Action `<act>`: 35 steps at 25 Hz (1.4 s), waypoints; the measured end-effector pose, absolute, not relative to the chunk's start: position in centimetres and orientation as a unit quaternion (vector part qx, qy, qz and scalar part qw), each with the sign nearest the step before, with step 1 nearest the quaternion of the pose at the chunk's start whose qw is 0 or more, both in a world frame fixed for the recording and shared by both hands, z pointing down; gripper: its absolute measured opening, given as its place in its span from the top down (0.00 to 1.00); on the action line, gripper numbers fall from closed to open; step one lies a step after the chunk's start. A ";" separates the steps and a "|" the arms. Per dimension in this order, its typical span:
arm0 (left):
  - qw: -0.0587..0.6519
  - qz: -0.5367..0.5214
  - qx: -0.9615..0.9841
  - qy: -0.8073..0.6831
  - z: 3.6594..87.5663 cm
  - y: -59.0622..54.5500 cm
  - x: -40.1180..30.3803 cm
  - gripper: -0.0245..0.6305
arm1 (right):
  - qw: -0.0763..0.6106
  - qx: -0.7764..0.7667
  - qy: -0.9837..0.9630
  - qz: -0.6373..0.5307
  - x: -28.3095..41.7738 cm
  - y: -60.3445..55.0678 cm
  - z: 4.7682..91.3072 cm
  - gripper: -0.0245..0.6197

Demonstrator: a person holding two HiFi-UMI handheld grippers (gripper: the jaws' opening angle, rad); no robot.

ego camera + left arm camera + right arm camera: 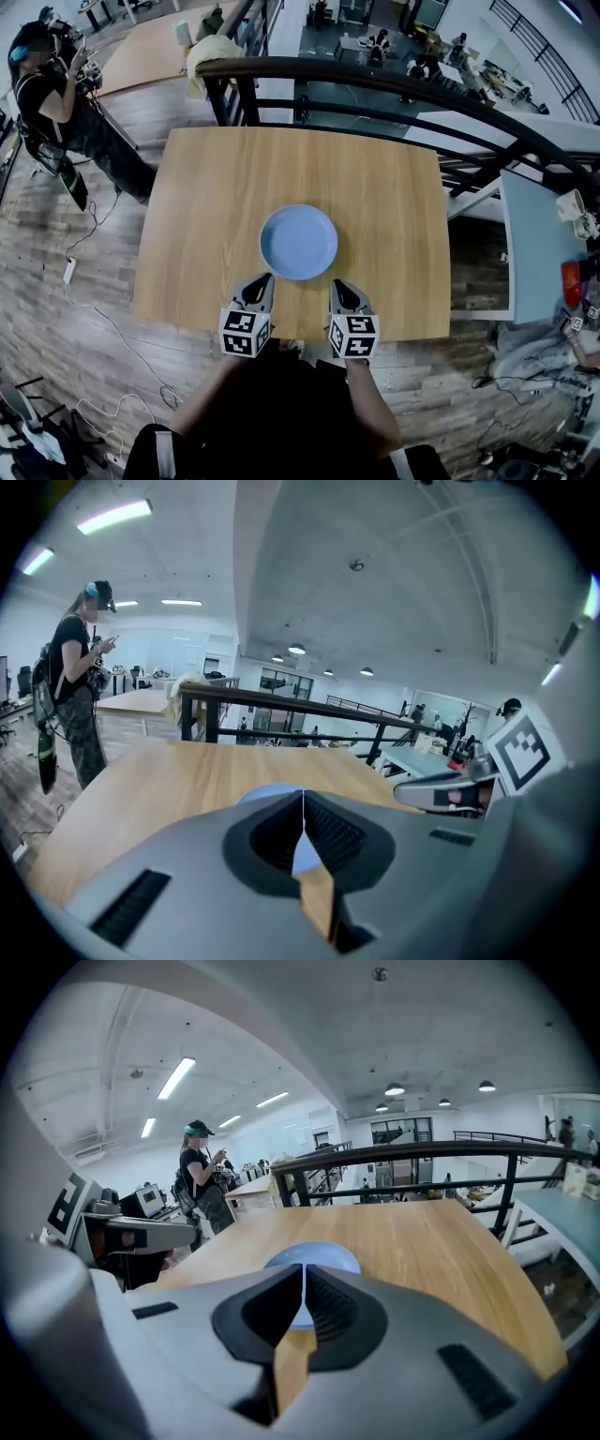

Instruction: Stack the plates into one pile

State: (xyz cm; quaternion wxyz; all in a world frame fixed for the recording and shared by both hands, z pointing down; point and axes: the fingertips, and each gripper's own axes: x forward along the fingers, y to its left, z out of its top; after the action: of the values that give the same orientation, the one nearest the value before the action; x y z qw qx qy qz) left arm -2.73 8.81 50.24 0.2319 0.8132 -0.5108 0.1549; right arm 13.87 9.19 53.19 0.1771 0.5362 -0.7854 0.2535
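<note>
A light blue plate point(298, 242) lies flat in the middle of the wooden table point(197, 187); I cannot tell whether others lie under it. My left gripper point(265, 277) hangs over the table's near edge, just short of the plate's near-left rim, its jaws shut on nothing. My right gripper point(336, 283) sits beside it, by the near-right rim, also shut and empty. In the left gripper view the closed jaws point(303, 799) partly hide the plate point(267, 791). In the right gripper view the shut jaws point(303, 1274) point at the plate point(314, 1255).
A black railing point(375, 89) runs past the table's far edge. A person point(56, 103) stands off the far left corner on the wood floor. A pale blue tabletop point(539, 244) stands to the right. Cables point(84, 300) trail on the floor at the left.
</note>
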 end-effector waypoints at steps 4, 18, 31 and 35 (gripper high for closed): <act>0.203 0.129 0.814 -0.529 48.0 11.1 -2.9 0.93 | 0.145 0.537 -0.797 0.235 13.7 11.0 51.5 0.91; 0.148 0.064 0.832 -0.531 42.0 14.5 -4.5 0.93 | 0.045 0.539 -0.821 0.181 11.1 15.1 43.6 0.91; 0.136 0.047 0.852 -0.503 40.9 15.4 -6.4 0.92 | 0.033 0.571 -0.805 0.156 7.9 16.9 42.5 0.91; 0.137 0.044 0.853 -0.502 40.9 15.3 -7.0 0.92 | 0.031 0.579 -0.800 0.155 7.7 16.9 42.3 0.91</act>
State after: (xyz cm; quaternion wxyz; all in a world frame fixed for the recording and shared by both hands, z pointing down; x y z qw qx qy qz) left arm -7.04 15.34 40.89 0.1367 0.8531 -0.5017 0.0436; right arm 7.73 16.90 42.27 0.0314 0.5789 -0.7998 0.1555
